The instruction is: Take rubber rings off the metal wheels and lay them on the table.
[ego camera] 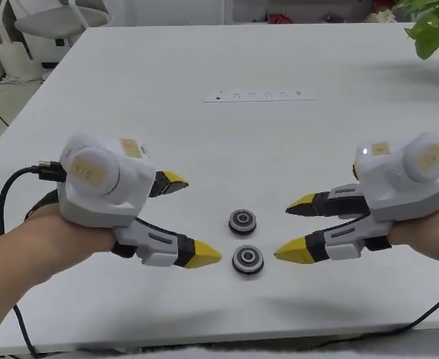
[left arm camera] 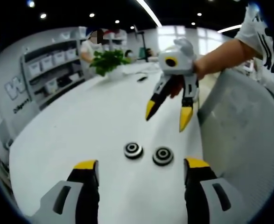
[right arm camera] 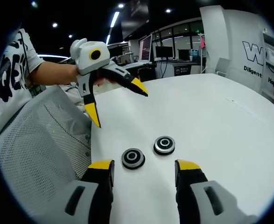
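Note:
Two small metal wheels with black rubber rings lie flat on the white table point(ego camera: 204, 134), close together. The farther wheel point(ego camera: 242, 221) point(left arm camera: 133, 150) point(right arm camera: 164, 145) and the nearer wheel point(ego camera: 247, 259) point(left arm camera: 163, 156) point(right arm camera: 133, 158) sit between the two grippers. My left gripper point(ego camera: 190, 218) point(left arm camera: 141, 164) point(right arm camera: 119, 106) is open just left of them, above the table, holding nothing. My right gripper point(ego camera: 292, 228) point(left arm camera: 167, 117) point(right arm camera: 144, 164) is open just right of them, also holding nothing. The yellow tips of both point inward at the wheels.
A flat white strip point(ego camera: 258, 95) lies farther back on the table. A green plant point(ego camera: 436, 26) stands at the far right corner. A black cable point(ego camera: 6, 194) trails off the left gripper. The table's front edge point(ego camera: 219, 336) is close below the wheels.

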